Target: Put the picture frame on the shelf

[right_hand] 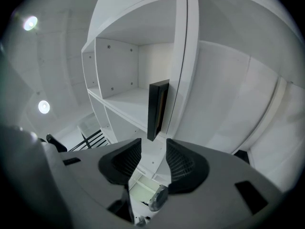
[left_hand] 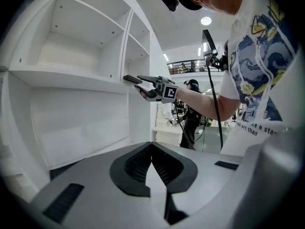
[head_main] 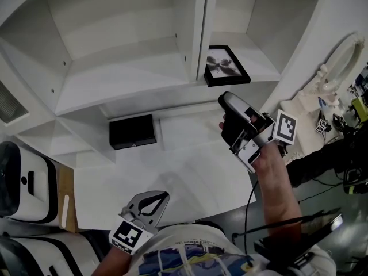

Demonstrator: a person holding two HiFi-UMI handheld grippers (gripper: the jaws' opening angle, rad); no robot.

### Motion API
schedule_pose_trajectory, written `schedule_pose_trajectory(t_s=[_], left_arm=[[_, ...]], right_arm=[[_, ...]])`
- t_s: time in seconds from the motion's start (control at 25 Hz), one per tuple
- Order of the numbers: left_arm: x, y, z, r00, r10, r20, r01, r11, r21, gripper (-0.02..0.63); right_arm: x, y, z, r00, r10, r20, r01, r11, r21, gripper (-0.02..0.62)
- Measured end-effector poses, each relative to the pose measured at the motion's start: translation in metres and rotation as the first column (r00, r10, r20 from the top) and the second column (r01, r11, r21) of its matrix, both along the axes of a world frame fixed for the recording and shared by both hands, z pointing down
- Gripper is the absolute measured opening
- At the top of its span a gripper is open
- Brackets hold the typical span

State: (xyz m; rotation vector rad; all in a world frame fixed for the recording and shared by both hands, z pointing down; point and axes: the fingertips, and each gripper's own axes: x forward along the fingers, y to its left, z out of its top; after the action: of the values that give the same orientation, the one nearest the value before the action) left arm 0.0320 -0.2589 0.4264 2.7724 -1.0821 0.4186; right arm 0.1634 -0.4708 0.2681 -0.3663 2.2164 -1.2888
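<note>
Picture frame (right_hand: 156, 109) edge-on, face barely visible

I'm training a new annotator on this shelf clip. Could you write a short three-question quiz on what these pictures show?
1. True or false: the picture frame stands in the left compartment of the shelf unit.
2. What is between the jaws of the right gripper? A the frame; B nothing; C a book.
3. Fill in: the jaws of the left gripper are ____ (apart / together).

Key
1. False: it stands in the right compartment, near the front edge.
2. B: the jaws stand apart, and the frame lies beyond their tips.
3. Together, with nothing held.
</note>
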Motion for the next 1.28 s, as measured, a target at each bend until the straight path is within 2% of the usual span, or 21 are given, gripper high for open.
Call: schedule_pose_trajectory(t_s=[0.24, 0.88, 1.12, 1.28], left_arm=[[-0.012, 0.003, -0.016, 1.000, 0.011, -0.006, -0.012, 1.000, -0.029, 0.014], [-0.071, 0.083, -0.002, 0.999, 0.049, -0.019, -0.049, 0.999, 0.007, 0.014], [-0.092, 0.109, 0.002, 0.996, 0.084, -0.022, -0.084, 0.996, 0.015, 0.014], [-0.105, 0.125, -0.002, 0.995, 0.085, -0.050, -0.086, 0.996, -0.017, 0.014]], right_arm=[[0.000, 0.003, 0.000, 0.999, 0.047, -0.018, -0.047, 0.998, -0.031, 0.144], [-0.049, 0.108, 0.049, 0.990, 0.110, -0.084, -0.116, 0.991, -0.073, 0.072], [-0.075, 0.152, 0.073, 0.979, 0.126, -0.158, -0.140, 0.987, -0.079, 0.057], [-0.096, 0.181, 0.093, 0.970, 0.119, -0.211, -0.140, 0.986, -0.088, 0.051]])
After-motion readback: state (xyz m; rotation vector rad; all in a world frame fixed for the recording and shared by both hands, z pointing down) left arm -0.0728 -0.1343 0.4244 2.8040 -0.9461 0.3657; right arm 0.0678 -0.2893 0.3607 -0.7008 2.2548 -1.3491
